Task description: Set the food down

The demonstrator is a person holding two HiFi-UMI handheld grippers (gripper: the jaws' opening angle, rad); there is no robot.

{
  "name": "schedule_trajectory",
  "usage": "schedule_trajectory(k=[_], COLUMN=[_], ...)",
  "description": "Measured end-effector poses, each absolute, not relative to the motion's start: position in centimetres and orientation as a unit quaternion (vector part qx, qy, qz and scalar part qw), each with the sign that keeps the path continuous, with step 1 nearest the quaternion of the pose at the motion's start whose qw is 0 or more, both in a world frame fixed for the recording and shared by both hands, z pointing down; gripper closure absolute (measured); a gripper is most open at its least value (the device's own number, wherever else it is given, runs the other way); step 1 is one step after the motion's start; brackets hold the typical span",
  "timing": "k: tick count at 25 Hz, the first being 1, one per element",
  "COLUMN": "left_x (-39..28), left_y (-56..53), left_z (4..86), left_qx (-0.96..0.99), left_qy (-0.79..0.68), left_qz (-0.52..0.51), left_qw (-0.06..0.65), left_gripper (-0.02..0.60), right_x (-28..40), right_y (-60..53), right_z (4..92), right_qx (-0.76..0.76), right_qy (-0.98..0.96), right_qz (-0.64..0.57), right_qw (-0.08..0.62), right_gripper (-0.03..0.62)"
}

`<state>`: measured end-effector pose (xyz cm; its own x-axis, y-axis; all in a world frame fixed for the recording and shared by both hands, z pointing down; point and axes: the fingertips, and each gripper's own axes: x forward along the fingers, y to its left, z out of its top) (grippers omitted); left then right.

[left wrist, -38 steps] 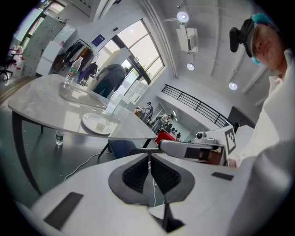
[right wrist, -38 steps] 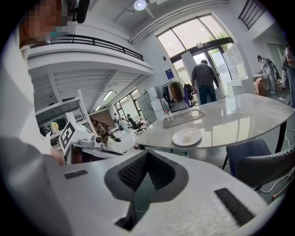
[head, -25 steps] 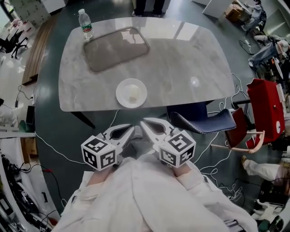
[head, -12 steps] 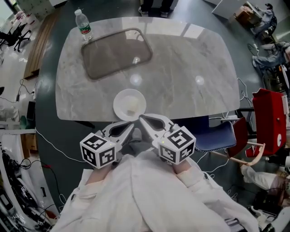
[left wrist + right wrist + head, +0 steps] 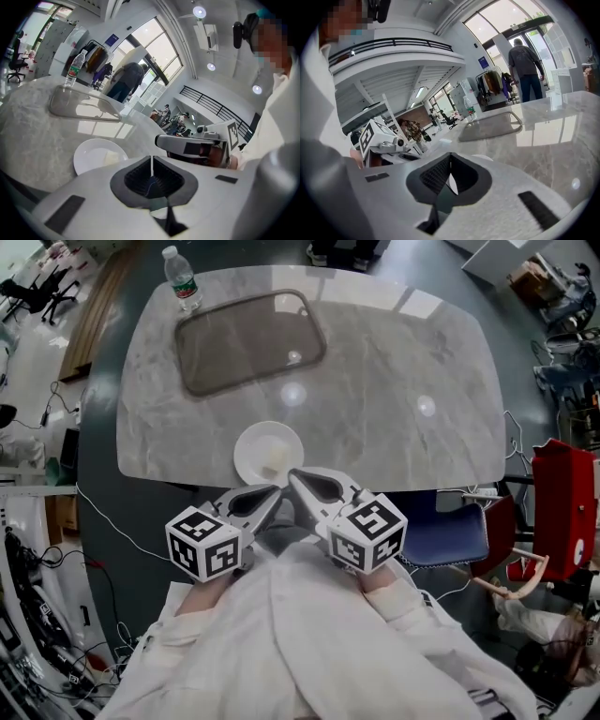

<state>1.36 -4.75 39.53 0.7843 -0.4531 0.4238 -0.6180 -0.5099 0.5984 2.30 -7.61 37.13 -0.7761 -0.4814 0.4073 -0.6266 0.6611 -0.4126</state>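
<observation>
— Jaws?
— The left gripper (image 5: 274,491) and the right gripper (image 5: 294,475) both have theirs pressed together on nothing, side by side.
— What's changed?
— The desk (image 5: 403,390) has drawn closer: the white plate (image 5: 249,441) now lies just ahead of the tips, with pale food (image 5: 275,461) resting on it. I'd judge the food already set down.
— Farther out?
— A grey tray (image 5: 248,338), then a water bottle (image 5: 182,279), well beyond the jaws.

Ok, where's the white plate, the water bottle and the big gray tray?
white plate (image 5: 251,448), head view, bare left part of the dish.
water bottle (image 5: 183,285), head view, on its label.
gray tray (image 5: 239,348), head view, middle of its flat bottom.
</observation>
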Motion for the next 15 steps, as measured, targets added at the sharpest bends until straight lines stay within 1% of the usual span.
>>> schedule_trajectory(k=[5,15], left_x=[1.0,-0.2], left_y=[-5.2,-6.1], left_z=[39.4,39.3], left_qx=[0.861,0.857], left_qy=[-0.321,-0.329], left_qz=[0.104,0.092], left_qw=[0.382,0.386], left_gripper=[0.557,0.557], right_x=[2.0,1.8], right_y=[-7.7,-8.1], right_z=[37.1,37.8], right_qx=[0.294,0.304], right_qy=[-0.905,-0.899], right_qz=[0.277,0.278], right_qw=[0.131,0.151], right_gripper=[0.592,0.592])
